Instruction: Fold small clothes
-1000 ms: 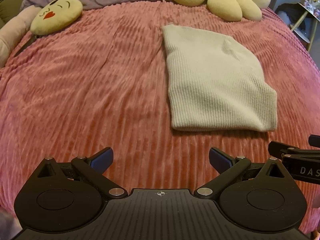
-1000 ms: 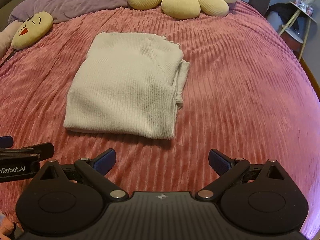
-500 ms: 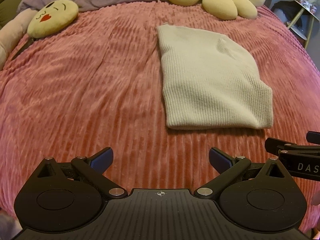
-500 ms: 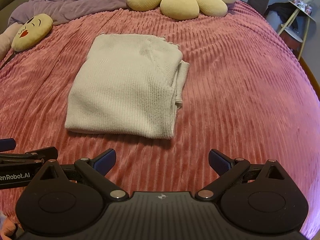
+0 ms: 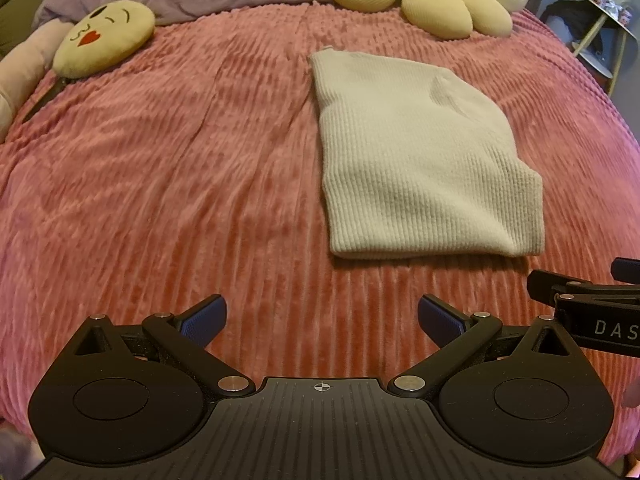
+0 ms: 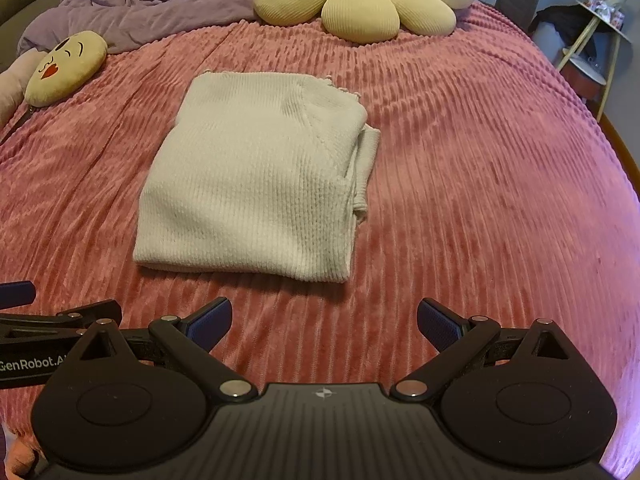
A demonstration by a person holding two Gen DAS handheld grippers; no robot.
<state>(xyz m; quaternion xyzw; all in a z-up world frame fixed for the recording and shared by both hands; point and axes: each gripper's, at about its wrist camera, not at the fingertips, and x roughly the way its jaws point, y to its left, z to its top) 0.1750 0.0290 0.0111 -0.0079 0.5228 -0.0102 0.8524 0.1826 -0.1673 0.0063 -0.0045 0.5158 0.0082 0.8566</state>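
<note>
Knitwear like this cream top (image 6: 256,172) is soft and light; pinch its folded near edge. Your left gripper (image 5: 320,320) and right gripper (image 6: 324,320) both have fingers spread apart, empty.

Your left camera looks forward over the pink bedspread (image 5: 160,200) from low and near, with the folded sweater (image 5: 420,168) off to its right. Your right camera sits beside it, seeing the same sweater (image 6: 256,184) to its left.

cream ribbed garment (image 6: 256,176), pink corduroy bedspread (image 6: 480,184)
</note>
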